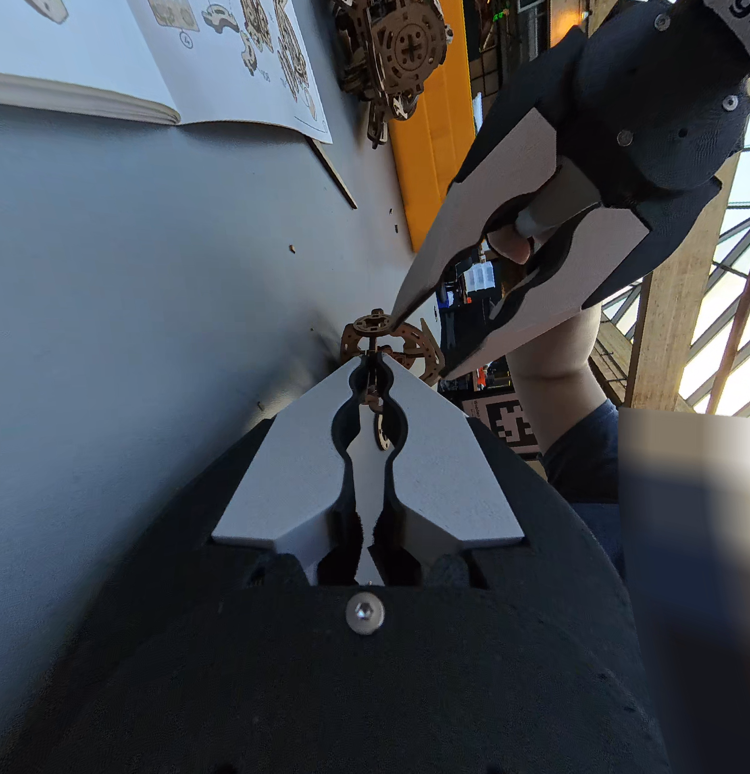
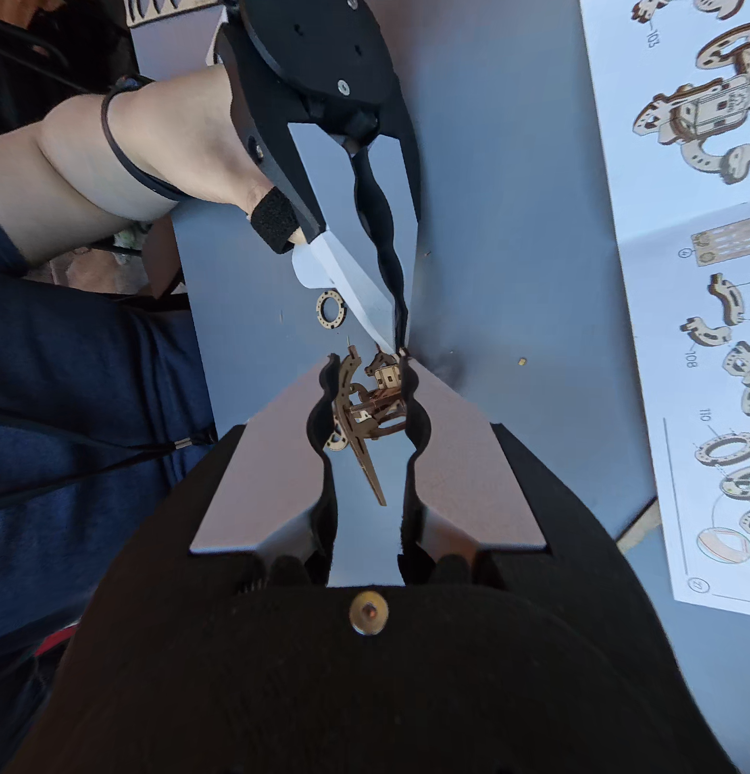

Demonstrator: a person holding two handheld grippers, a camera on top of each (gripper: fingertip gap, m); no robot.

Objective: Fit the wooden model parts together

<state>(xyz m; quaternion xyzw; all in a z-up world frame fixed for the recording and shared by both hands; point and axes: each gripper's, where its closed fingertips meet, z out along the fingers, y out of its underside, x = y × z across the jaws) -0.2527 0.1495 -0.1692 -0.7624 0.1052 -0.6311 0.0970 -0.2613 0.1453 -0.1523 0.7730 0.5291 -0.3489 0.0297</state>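
Note:
A small wooden sub-assembly (image 2: pixel 367 408) of curved, perforated pieces sits between the fingers of my right gripper (image 2: pixel 369 360), which is shut on it, both pads touching its sides. In the left wrist view the same sub-assembly (image 1: pixel 411 345) is held just above the grey table (image 1: pixel 155 293), with a slotted wooden disc (image 1: pixel 371 326) on top. My left gripper (image 1: pixel 371 358) is shut on a thin wooden part that stands edge-on at the sub-assembly, right under the disc. The left gripper (image 2: pixel 400 349) comes in from above in the right wrist view, its tips meeting the sub-assembly. The joint itself is hidden by the fingers.
An open instruction booklet (image 1: pixel 222 75) (image 2: pixel 700 293) lies on the table. A larger built wooden model (image 1: pixel 390 54) stands beyond it, next to a yellow strip (image 1: pixel 436 146). A loose wooden ring (image 2: pixel 331 310) lies near the left gripper. The person's arm (image 2: pixel 134 146) is close by. Left and right tips are no more than a few centimetres apart. Both grippers' tips are roughly 25 centimeters from the larger built wooden model (image 1: pixel 390 54).

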